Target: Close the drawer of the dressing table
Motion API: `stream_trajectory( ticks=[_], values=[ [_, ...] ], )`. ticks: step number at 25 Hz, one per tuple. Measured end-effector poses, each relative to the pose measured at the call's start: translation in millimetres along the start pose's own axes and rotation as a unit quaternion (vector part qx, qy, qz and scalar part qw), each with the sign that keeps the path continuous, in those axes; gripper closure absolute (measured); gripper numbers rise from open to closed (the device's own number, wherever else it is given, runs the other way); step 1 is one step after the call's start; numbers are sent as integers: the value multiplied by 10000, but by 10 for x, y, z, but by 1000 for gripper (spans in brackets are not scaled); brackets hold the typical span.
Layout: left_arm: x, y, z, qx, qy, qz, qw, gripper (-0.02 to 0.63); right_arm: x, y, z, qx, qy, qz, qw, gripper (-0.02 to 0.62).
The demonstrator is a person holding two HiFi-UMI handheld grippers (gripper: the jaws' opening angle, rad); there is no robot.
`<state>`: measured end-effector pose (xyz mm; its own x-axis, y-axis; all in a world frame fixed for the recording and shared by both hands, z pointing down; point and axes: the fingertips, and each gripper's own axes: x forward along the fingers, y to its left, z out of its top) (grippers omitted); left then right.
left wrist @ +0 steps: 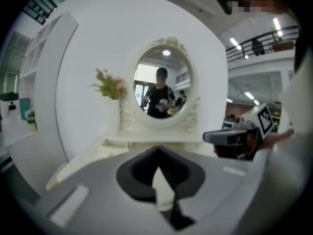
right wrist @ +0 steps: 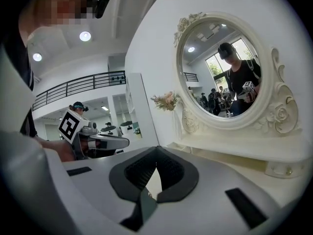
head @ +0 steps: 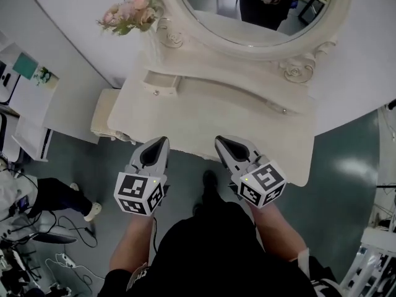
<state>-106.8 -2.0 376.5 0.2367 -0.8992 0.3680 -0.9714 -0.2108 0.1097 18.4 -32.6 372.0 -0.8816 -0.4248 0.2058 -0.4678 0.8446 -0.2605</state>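
The white dressing table (head: 247, 125) stands in front of me under an oval mirror (head: 260, 5). On its raised back shelf, at the left, a small drawer (head: 162, 83) with a knob sticks out towards me. My left gripper (head: 163, 142) and right gripper (head: 220, 142) hover side by side over the table's near edge, well short of the drawer, both pointing at the table. Each is shut with nothing between its jaws. The left gripper view looks past the closed jaw tips (left wrist: 157, 149) at the mirror (left wrist: 161, 89); the right gripper view shows its tips (right wrist: 156, 149) closed too.
A pink flower bunch (head: 133, 11) stands on the table's back left corner. A cushioned stool (head: 104, 113) sits against the table's left side. On the floor at the left are another person's legs (head: 59, 193) and cables (head: 55, 237). A wall lies behind the mirror.
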Motion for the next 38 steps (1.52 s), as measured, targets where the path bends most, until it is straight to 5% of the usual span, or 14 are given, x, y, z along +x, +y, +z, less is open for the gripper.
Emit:
stream_trajectory(
  ticks=[11,20,38],
  values=[
    [711,241,287,-177,67,122,9997,597,548,-608,114,138,179,312,9993,601],
    [906,487,221,-152,225,121,9996,597,842,-616,32,81,537,350,9979,601],
    [1415,1362,-172,-219,753,-903,9928,595,1722,-654,-209,420,830,-693,9932,600]
  ],
)
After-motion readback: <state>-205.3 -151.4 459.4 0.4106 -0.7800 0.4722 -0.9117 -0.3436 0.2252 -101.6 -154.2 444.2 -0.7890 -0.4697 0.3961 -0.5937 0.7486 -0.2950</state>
